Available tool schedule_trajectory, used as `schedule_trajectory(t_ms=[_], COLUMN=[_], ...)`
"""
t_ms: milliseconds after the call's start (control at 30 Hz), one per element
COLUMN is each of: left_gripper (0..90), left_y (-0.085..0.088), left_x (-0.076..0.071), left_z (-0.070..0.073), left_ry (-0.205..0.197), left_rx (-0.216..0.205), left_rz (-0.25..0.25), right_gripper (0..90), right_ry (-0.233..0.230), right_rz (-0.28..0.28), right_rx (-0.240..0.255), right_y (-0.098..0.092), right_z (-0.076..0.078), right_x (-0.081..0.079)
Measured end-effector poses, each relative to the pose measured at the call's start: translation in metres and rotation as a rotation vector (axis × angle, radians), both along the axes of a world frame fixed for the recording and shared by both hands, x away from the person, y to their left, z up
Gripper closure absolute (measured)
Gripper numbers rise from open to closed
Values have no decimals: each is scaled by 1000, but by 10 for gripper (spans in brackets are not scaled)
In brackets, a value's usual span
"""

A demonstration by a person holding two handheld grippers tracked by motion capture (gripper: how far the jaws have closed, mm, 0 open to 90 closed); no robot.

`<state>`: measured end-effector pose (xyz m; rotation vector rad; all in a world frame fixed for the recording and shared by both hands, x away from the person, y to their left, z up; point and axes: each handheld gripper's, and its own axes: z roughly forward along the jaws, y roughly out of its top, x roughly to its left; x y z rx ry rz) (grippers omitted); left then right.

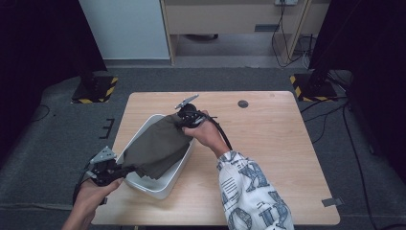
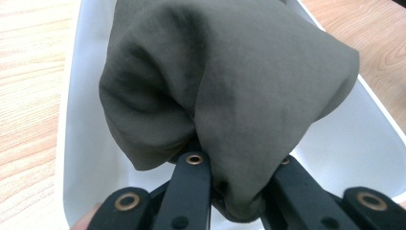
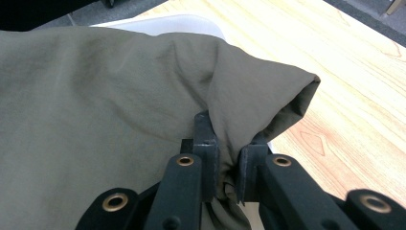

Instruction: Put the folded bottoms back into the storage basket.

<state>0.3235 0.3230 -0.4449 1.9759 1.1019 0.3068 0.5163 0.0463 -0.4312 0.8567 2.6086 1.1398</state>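
Wooden worktop (image 1: 268, 143), white tub (image 1: 160, 184) at 9 o'clock, left tongs (image 1: 125, 168) and right tongs (image 1: 184, 120) each clenching olive cloth (image 1: 158, 146) over it

Lab: hazard-striped rig bases (image 1: 95, 88), floor cables (image 1: 330, 115), lone wooden table (image 1: 268, 139).

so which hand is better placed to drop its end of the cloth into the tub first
Left, probably. The left tool pinches the olive cloth low at the white tub's near corner; the right tool holds its end at the far rim.

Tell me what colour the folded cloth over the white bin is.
Olive green cloth, plain, clearest in the right gripper view.
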Motion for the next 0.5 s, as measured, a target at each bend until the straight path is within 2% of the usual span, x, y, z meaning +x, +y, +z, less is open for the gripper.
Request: schedule_trajectory(t_ms=[500], left_gripper=[841], left_y=[-2], left_x=[0], left_z=[-3], left_ry=[19], left_rx=[27], left_rz=[-2], right_gripper=[820], right_ry=[0], right_rz=[12], right_rx=[-24], right_y=[3], right_z=[-3], right_x=[-2])
